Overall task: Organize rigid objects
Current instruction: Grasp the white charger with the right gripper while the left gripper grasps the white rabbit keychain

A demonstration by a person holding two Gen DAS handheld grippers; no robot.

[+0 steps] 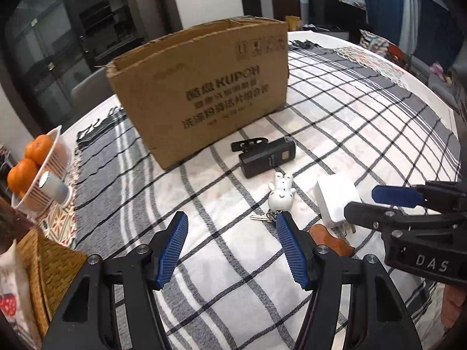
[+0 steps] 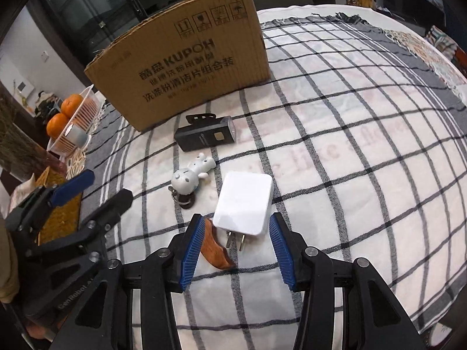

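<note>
Charger (image 2: pixel 243 202) lies before box (image 2: pixel 181 58), right of figurine (image 2: pixel 189 175).

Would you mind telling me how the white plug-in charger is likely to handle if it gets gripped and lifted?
The white charger looks like a rigid block lying flat on the checked cloth, so it should neither flex nor roll. Its smooth, glossy shell may slip between pads. The metal prongs sticking out toward the right gripper could snag the cloth if dragged.
</note>
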